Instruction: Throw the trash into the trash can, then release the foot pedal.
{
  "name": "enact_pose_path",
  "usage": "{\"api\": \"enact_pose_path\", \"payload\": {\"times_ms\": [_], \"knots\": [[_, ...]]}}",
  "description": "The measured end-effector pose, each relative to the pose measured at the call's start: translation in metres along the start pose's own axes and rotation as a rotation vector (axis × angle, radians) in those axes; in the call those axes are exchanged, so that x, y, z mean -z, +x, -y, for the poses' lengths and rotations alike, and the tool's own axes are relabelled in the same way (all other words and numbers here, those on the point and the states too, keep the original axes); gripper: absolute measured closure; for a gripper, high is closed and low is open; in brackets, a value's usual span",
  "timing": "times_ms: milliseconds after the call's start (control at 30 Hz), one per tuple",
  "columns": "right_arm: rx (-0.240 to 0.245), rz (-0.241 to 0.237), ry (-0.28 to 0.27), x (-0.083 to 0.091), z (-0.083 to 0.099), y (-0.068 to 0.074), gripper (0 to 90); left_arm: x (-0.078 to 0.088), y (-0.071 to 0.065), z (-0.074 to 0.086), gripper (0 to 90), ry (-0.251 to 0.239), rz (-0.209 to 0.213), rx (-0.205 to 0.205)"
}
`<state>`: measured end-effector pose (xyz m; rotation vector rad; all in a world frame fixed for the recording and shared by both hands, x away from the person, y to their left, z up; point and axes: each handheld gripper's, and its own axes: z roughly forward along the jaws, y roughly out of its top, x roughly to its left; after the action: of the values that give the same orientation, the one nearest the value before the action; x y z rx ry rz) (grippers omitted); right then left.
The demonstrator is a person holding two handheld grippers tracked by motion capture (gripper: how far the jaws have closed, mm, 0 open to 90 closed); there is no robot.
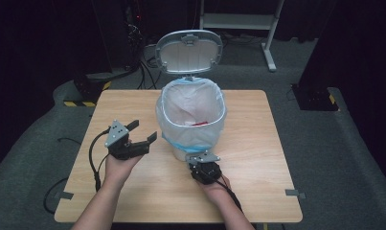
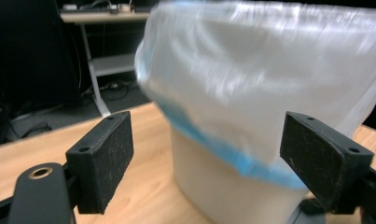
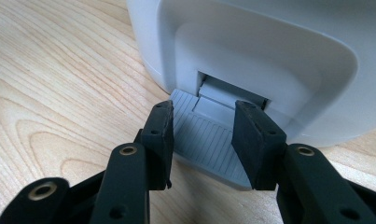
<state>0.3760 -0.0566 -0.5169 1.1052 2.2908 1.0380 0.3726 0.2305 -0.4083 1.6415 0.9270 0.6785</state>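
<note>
Currently your right gripper (image 3: 202, 140) presses down on the bin's grey pedal (image 3: 209, 140), jaws part-open astride it and gripping nothing, which is why the lid (image 1: 189, 51) stands up at twelve o'clock. The bin (image 1: 190, 115) sits mid-table (image 1: 257, 158). Your left gripper (image 1: 142, 132), jaws spread and empty, hovers at its nine o'clock. The bag liner (image 2: 269, 84) overhangs the rim, and something red (image 1: 200, 123) lies inside.

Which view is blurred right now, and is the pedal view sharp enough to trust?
Left gripper view: the bin liner is smeared by motion blur, with glare on the plastic. Right gripper view: sharp, evenly lit on the grey pedal. High view: dim surroundings, table readable.
</note>
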Motion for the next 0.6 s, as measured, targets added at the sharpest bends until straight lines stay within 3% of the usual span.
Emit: {"api": "enact_pose_path", "payload": {"times_ms": [233,267,333,600], "knots": [[0.001,0.000,-0.001,0.000,0.000,0.000,58.5,0.004,0.009,0.040,17.7,0.092,-0.009,0.027],[0.002,0.001,-0.002,0.000,0.000,0.000,58.5,0.004,0.009,0.040,17.7,0.092,-0.009,0.027],[0.002,0.001,-0.002,0.000,0.000,0.000,58.5,0.005,0.013,0.057,17.7,0.136,-0.010,0.038],[0.000,0.003,-0.002,0.000,0.000,0.000,58.5,0.015,0.022,0.102,18.5,0.274,-0.039,0.005]]}}
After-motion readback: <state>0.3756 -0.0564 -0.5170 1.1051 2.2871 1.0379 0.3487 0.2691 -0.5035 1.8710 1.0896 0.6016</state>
